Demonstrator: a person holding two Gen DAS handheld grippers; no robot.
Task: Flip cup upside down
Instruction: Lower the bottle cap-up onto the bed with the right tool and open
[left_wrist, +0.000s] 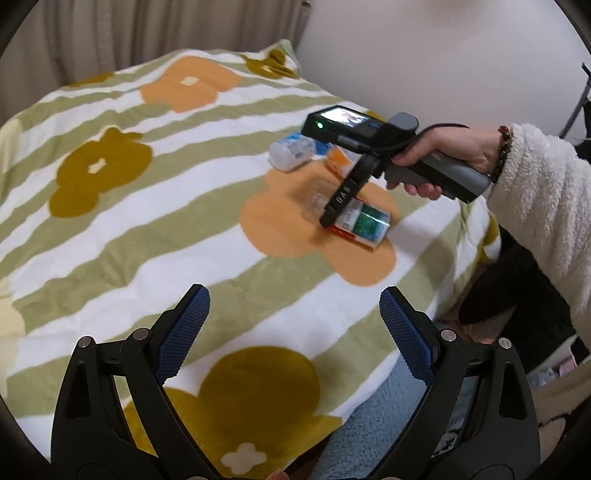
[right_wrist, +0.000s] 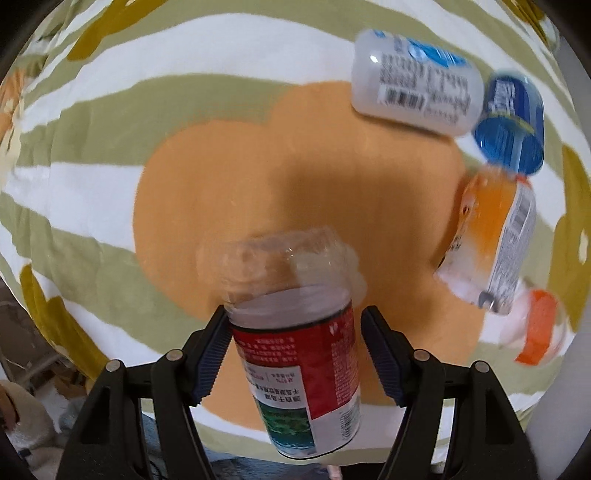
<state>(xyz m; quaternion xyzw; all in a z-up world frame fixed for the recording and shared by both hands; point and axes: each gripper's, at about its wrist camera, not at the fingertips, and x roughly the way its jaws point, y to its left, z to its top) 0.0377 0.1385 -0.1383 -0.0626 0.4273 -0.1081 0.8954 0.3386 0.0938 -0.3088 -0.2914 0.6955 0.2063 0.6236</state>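
Left wrist view is showing the left gripper (left_wrist: 294, 314) hanging over the near edge of a striped green-and-white blanket with orange and mustard flower shapes (left_wrist: 110, 206), its blue-padded fingers (left_wrist: 184, 332) spread wide with nothing between them. Further right, a hand in a fluffy white sleeve (left_wrist: 443, 158) is holding the right gripper (left_wrist: 328, 218) down against a clear plastic cup with a red, white and green printed label (left_wrist: 364, 221), which is lying on its side on an orange flower patch. Behind it, a white bottle with a blue label (left_wrist: 291, 153) is lying on the blanket.

Right wrist view is showing the right gripper (right_wrist: 293, 347) straddling that cup (right_wrist: 303, 354) — the left pad is touching the label, the right pad is sitting just beside it with a sliver of gap, so the jaws are not fully clamped. To the right, the white bottle (right_wrist: 417, 96), a blue-labelled container (right_wrist: 511, 122) and an orange-and-white bottle (right_wrist: 491, 236) are lying in a loose cluster, blurred
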